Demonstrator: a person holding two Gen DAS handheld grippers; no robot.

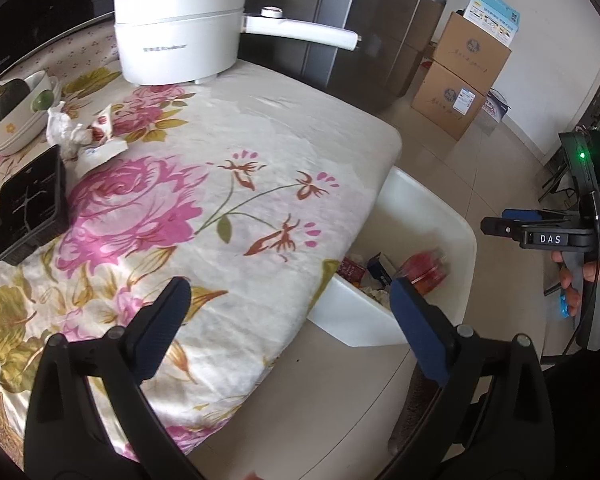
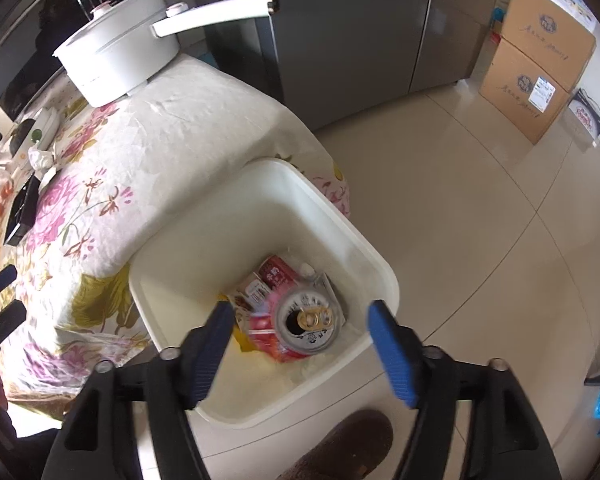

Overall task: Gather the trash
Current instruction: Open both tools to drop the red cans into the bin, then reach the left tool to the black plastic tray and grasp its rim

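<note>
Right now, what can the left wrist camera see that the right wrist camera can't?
Only the left wrist view shows the person's hand gripping the right gripper's handle, and the crumpled tissue up close beside the stacked bowls.

Only the right wrist view looks straight down into the white bin, showing the opened drink can on top of the wrappers, plus a brown slipper on the floor.

Both show the flowered tablecloth, white pot, cardboard boxes and open, empty fingers.
</note>
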